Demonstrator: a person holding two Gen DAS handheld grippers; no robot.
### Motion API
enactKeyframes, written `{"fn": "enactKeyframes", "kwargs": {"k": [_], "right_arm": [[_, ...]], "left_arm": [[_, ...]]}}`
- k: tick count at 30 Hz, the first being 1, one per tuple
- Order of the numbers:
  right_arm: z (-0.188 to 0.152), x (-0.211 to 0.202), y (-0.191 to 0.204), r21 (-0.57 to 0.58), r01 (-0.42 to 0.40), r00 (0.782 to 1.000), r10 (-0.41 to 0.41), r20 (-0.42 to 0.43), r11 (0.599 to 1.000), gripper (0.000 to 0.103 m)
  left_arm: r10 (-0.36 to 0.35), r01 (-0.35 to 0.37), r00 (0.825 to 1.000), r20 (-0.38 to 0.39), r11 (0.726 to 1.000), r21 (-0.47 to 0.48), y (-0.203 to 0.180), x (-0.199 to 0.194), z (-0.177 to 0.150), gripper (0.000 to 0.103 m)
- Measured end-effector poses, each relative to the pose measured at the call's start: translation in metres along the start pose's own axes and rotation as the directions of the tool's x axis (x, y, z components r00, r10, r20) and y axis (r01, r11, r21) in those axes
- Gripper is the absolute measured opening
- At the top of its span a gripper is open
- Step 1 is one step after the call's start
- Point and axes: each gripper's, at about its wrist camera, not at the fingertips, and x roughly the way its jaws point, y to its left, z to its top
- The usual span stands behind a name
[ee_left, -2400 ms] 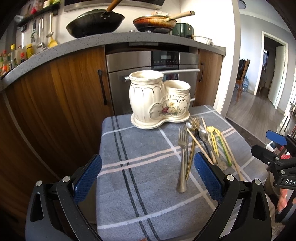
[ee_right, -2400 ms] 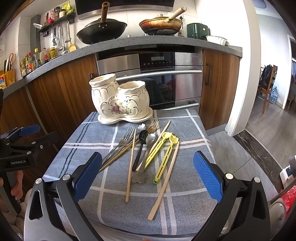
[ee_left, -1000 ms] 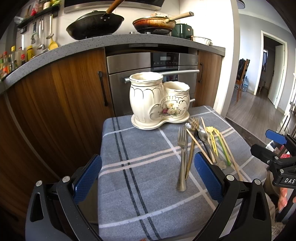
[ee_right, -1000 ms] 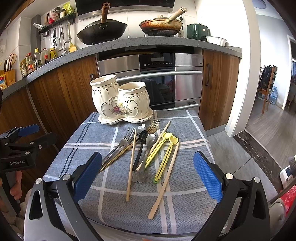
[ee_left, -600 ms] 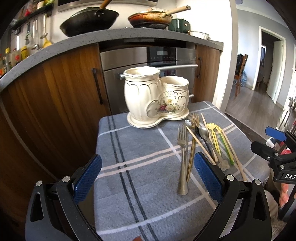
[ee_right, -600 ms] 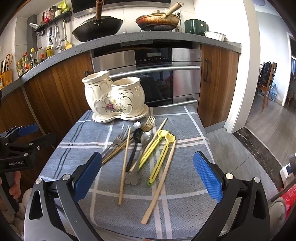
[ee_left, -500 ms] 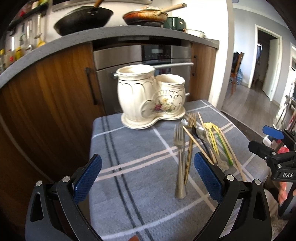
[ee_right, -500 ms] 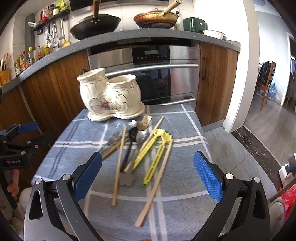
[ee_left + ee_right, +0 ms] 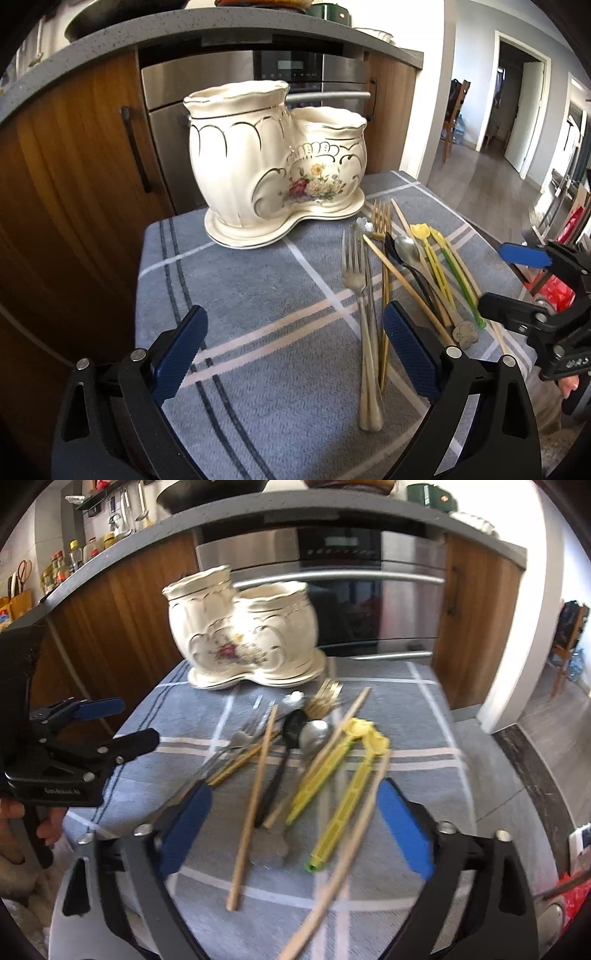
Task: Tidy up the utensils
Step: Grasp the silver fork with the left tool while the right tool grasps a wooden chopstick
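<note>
Nothing sorted yet: forks, spoons, chopsticks (image 9: 253, 805) lie loose on the checked cloth (image 9: 258, 295) before the empty-looking ceramic holder (image 9: 273, 162); left gripper (image 9: 291, 354) spread, right gripper (image 9: 295, 827) closing, both empty.

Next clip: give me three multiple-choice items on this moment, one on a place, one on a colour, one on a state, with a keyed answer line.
1. Where does the ceramic holder stand?
A. On the far end of the grey checked cloth, before the oven
B. On the countertop
C. On the floor

2. What colour are the two plastic spoons in the pile?
A. Red
B. Yellow
C. White

3. What does the right tool hold?
A. A fork
B. A chopstick
C. Nothing

Answers: 1 A, the holder sits on the cloth with the oven behind it. 2 B, both plastic spoons are yellow. 3 C, its jaws are closing over the pile but the pads press on nothing; the left tool is also open and holds nothing.
</note>
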Motion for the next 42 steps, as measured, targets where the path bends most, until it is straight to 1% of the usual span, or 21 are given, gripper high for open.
{"fn": "enactKeyframes", "kwargs": {"k": [1,2,3,4,5,7,10,12,18,23,26,27,28,31,35,39,41,42], "right_arm": [[0.002,0.004,0.003,-0.009,-0.006,1.0,0.005,-0.006,1.0,0.073],[0.006,0.01,0.008,-0.023,-0.016,1.0,0.015,-0.016,1.0,0.069],[0.007,0.013,0.01,-0.028,-0.026,0.999,0.025,-0.023,0.999,0.061],[0.01,0.02,0.014,-0.033,-0.045,0.998,0.044,-0.039,0.998,0.053],[0.012,0.025,0.016,-0.037,-0.054,0.997,0.052,-0.05,0.998,0.049],[0.015,0.037,0.022,-0.056,-0.059,0.995,0.055,-0.078,0.997,0.035],[0.018,0.049,0.024,-0.058,-0.056,0.992,0.05,-0.112,0.997,0.022],[0.019,0.053,0.023,-0.058,-0.055,0.991,0.048,-0.121,0.997,0.02],[0.022,0.066,0.027,-0.072,-0.018,0.989,0.007,-0.147,0.997,0.018],[0.023,0.075,0.027,-0.07,-0.002,0.985,-0.01,-0.172,0.998,0.017],[0.023,0.081,0.024,-0.044,-0.004,0.982,-0.005,-0.187,0.999,0.015],[0.024,0.084,0.024,-0.037,-0.009,0.981,0.001,-0.193,0.999,0.011],[0.023,0.086,0.022,-0.023,-0.019,0.979,0.014,-0.203,1.0,0.008],[0.023,0.087,0.016,0.022,-0.05,0.976,0.054,-0.21,0.999,0.007],[0.023,0.076,0.013,0.042,-0.076,0.98,0.083,-0.18,0.996,0.005],[0.023,0.05,0.009,0.06,-0.104,0.988,0.11,-0.112,0.993,0.005],[0.023,0.038,0.003,0.083,-0.121,0.988,0.128,-0.081,0.989,0.005],[0.022,0.031,-0.001,0.095,-0.133,0.988,0.139,-0.065,0.987,0.005]], "left_arm": [[-0.004,0.004,1.0,-0.001,1.0,-0.002,0.002,0.001,0.0,0.095],[-0.01,0.01,1.0,-0.004,1.0,-0.004,0.004,0.002,-0.001,0.093],[-0.013,0.013,1.0,-0.006,1.0,-0.005,0.005,0.003,-0.002,0.092],[-0.015,0.015,1.0,-0.01,1.0,-0.005,0.007,0.004,-0.002,0.088],[-0.018,0.018,1.0,-0.017,1.0,-0.006,0.009,0.005,-0.003,0.085],[-0.027,0.026,0.999,-0.031,1.0,-0.01,0.013,0.008,-0.006,0.082],[-0.032,0.031,0.999,-0.041,0.999,-0.012,0.017,0.01,-0.01,0.077],[-0.035,0.034,0.998,-0.044,0.999,-0.015,0.02,0.011,-0.012,0.076],[-0.05,0.049,0.998,-0.046,0.999,-0.021,0.023,0.011,-0.016,0.076],[-0.058,0.057,0.997,-0.043,0.998,-0.016,0.023,0.01,-0.017,0.076],[-0.058,0.058,0.997,-0.043,0.998,-0.015,0.024,0.009,-0.017,0.076],[-0.059,0.058,0.997,-0.044,0.998,-0.015,0.024,0.01,-0.017,0.076],[-0.06,0.06,0.997,-0.045,0.998,-0.015,0.024,0.01,-0.016,0.076],[-0.059,0.059,0.997,-0.047,0.998,-0.006,0.022,0.01,-0.016,0.076],[-0.068,0.068,0.996,-0.055,0.998,0.002,0.017,0.012,-0.016,0.074],[-0.095,0.097,0.993,-0.074,0.995,0.024,0.006,0.018,-0.012,0.07],[-0.134,0.137,0.987,-0.093,0.99,0.028,-0.002,0.023,-0.008,0.061],[-0.149,0.153,0.983,-0.103,0.988,0.03,-0.005,0.025,-0.006,0.059]]}}
